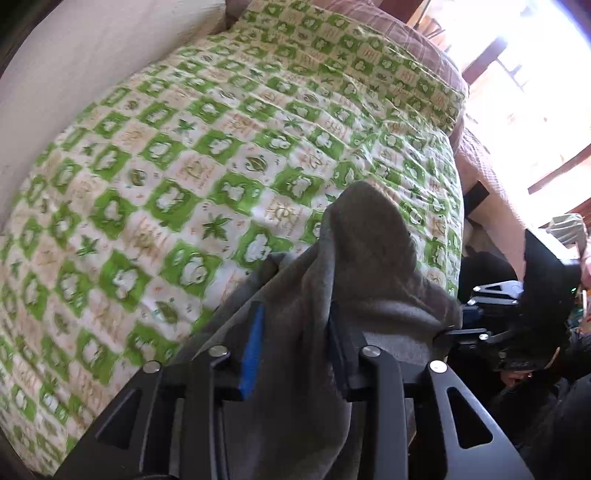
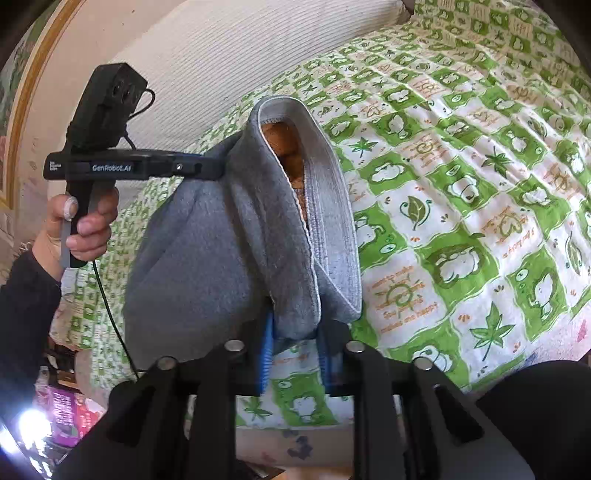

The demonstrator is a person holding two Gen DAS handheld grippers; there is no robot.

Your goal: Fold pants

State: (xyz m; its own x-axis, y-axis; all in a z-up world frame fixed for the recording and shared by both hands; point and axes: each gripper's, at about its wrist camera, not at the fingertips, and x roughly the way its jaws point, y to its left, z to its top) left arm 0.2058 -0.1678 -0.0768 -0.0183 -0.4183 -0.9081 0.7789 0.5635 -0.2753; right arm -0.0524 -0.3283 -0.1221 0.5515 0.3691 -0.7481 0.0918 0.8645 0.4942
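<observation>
Grey fleece pants (image 2: 207,258) hang in the air over the bed, stretched between both grippers. Their ribbed band (image 2: 332,206) gapes open toward me and shows an orange lining. My right gripper (image 2: 295,328) is shut on a bunched lower edge of the cloth between its blue pads. My left gripper (image 2: 218,170) reaches in level from the left and its tip is buried in the cloth's upper fold. In the left wrist view the pants (image 1: 369,258) drape up and over, and my left gripper (image 1: 295,310) has thick cloth packed between its fingers.
A green-and-white printed bedspread (image 2: 461,184) (image 1: 184,166) covers the bed below. A white ribbed panel (image 2: 258,48) stands behind it. A plaid pillow (image 1: 388,26) lies at the far end. A hand (image 2: 85,218) holds the left gripper's handle. Bright clutter (image 2: 70,413) sits low left.
</observation>
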